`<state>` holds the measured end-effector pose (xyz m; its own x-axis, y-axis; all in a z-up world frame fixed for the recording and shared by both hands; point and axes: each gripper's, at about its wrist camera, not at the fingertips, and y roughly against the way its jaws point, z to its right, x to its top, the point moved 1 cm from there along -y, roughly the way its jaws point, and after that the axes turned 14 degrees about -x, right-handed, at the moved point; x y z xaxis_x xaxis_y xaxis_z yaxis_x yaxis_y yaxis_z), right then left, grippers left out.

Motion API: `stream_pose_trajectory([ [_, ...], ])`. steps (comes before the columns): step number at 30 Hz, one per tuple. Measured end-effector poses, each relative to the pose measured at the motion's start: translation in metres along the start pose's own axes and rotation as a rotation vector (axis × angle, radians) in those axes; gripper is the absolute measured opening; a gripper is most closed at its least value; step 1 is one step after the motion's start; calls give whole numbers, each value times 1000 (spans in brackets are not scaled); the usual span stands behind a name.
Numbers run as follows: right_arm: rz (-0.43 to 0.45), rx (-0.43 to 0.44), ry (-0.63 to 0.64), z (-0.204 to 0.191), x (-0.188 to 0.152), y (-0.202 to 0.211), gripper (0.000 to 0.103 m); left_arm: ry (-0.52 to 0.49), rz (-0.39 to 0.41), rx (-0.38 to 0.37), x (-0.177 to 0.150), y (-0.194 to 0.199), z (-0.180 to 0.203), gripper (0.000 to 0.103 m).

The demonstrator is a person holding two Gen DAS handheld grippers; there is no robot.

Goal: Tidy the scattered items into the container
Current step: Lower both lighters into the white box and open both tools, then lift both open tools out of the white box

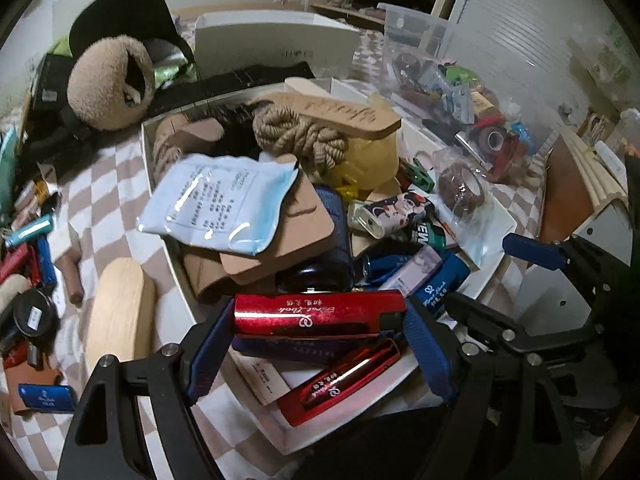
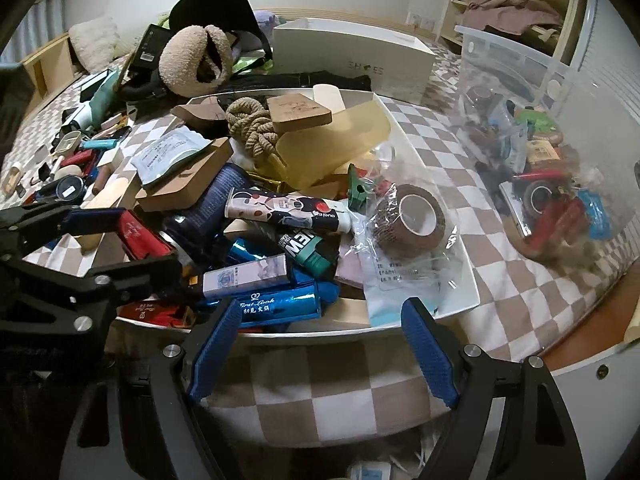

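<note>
My left gripper [image 1: 320, 316] is shut on a shiny red box [image 1: 320, 314], gripped end to end between the blue pads. It hangs just above the near end of the white container [image 1: 149, 160], which is heaped with boxes, tubes, a rope knot [image 1: 298, 134] and a tape roll [image 1: 460, 188]. Under the held box lies a second red box [image 1: 344, 380]. My right gripper [image 2: 323, 308] is open with nothing between its fingers, low at the container's near rim [image 2: 468, 292]. The red box [image 2: 138, 236] shows at its left.
Loose tubes, boxes and a black jar [image 1: 32, 312] lie on the checked cloth left of the container, beside a wooden oval [image 1: 120, 308]. A clear plastic bin [image 2: 540, 140] stands to the right. A white shoe box [image 2: 352, 52] and a fluffy beige item [image 2: 196, 60] sit behind.
</note>
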<state>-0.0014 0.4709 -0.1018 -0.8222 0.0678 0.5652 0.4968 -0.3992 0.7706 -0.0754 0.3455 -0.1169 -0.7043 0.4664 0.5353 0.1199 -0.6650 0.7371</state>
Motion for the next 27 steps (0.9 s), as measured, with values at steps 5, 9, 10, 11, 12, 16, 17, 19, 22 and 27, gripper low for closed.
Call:
stream_pose_trajectory([
  [5,4,4,12,-1,0,2,82,61,-11,-42,0,-3,-5,83],
  [9,5,6,15,-2,0,1,82,70,-4,-34,2,-1,-5,86],
  [10,4,7,14,-2,0,1,82,69,2,-30,2,0,-5,88],
  [11,5,8,14,-2,0,1,82,69,9,-27,3,2,-5,90],
  [12,5,9,15,-3,0,1,82,68,15,-23,4,3,-5,92],
  [16,6,9,13,-3,0,2,82,75,45,-29,7,12,-6,92],
  [17,7,10,10,-2,1,3,82,76,54,-28,8,15,-6,92],
  [19,10,9,5,-2,2,5,82,74,68,-27,9,19,-7,93],
  [22,17,9,-1,-2,4,8,82,66,99,-15,10,29,-7,101],
  [27,32,11,-11,-4,7,15,82,21,157,16,11,48,-5,103],
])
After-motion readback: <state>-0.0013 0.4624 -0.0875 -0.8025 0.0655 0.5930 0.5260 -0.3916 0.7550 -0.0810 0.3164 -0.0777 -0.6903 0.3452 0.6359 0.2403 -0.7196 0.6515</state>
